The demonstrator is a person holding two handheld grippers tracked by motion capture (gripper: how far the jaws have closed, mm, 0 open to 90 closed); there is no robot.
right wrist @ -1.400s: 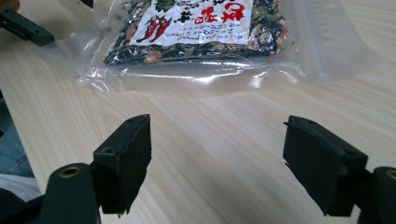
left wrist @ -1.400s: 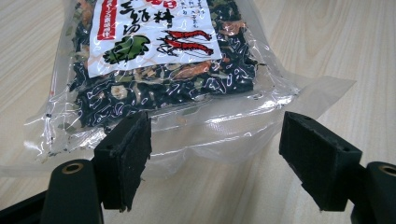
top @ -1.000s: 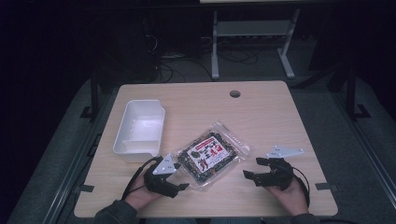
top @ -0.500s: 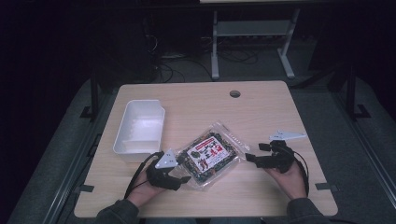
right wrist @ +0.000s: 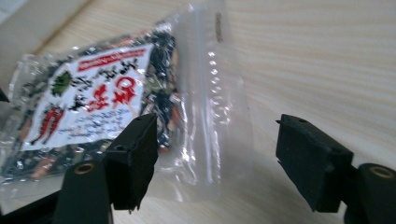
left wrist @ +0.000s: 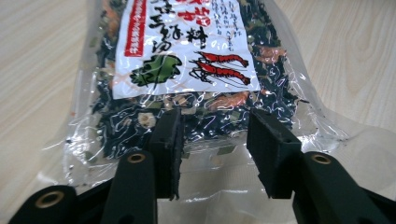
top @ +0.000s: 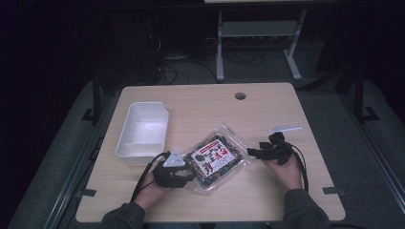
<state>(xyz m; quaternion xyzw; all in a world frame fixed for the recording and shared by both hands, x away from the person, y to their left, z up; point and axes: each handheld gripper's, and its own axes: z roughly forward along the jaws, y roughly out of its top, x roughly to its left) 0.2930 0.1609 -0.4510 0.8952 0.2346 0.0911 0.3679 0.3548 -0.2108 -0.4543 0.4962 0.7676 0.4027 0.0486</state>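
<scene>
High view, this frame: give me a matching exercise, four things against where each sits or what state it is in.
Things:
1. bag
2. tub
3. left gripper
4. right gripper

Places or states:
A. white and empty, at the table's left side
B. jaws apart at the bag's right edge, not gripping it
C. lies flat at the middle of the table's near half, white label up
D. at the bag's near left end, jaws having just closed in on the plastic

Pairs: 1-C, 2-A, 3-D, 4-B
</scene>
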